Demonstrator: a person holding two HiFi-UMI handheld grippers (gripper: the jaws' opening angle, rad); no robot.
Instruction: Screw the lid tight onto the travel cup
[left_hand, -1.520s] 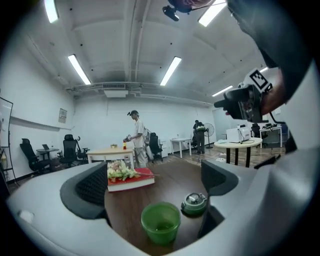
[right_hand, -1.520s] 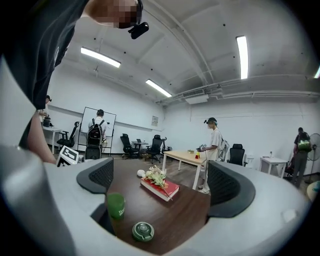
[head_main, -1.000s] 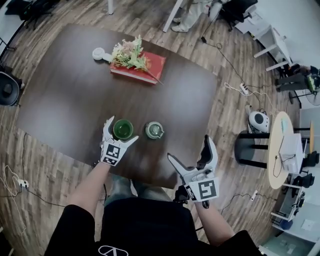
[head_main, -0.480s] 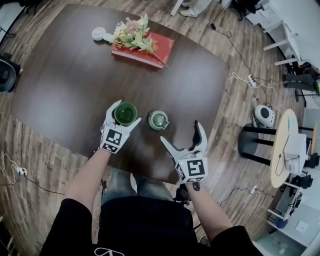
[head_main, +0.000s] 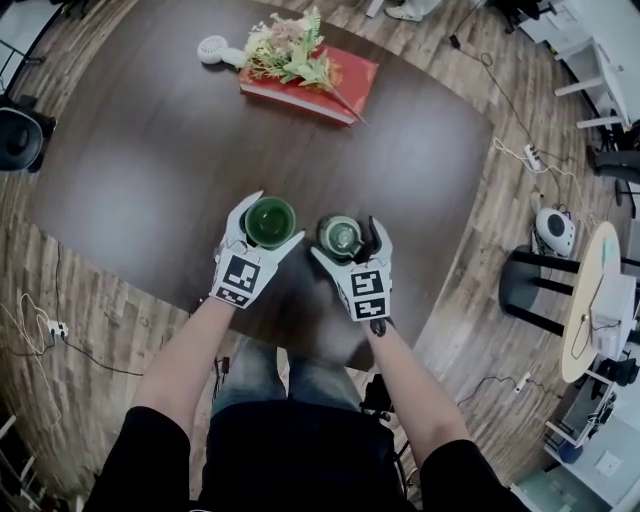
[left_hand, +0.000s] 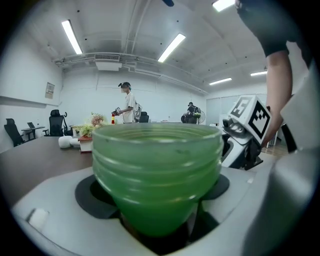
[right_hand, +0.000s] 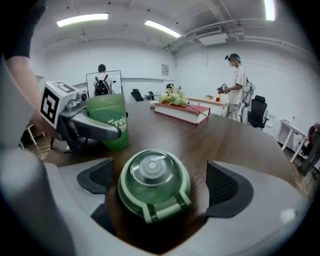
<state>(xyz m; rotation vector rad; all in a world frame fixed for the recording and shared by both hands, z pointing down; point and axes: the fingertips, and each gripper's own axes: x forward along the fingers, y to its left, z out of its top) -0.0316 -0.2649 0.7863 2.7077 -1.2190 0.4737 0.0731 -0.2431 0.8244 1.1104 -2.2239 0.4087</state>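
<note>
The open green travel cup (head_main: 270, 222) (left_hand: 157, 170) stands upright on the dark table (head_main: 150, 150) near its front edge. My left gripper (head_main: 268, 228) is shut on it, its pads against the cup's sides. The round green lid (head_main: 340, 237) (right_hand: 154, 182) lies flat on the table just right of the cup, apart from it. My right gripper (head_main: 345, 242) is open around the lid, with a gap between each pad and the lid. In the right gripper view the held cup (right_hand: 107, 127) shows at the left.
A red book (head_main: 310, 85) with a bunch of flowers (head_main: 290, 55) on it lies at the table's far side, a small white fan (head_main: 212, 48) beside it. The table's front edge runs just below both grippers. People stand in the room beyond.
My right gripper has moved forward and left from beyond the table's front edge to stand around the lid. The left gripper's jaws have closed onto the cup.
</note>
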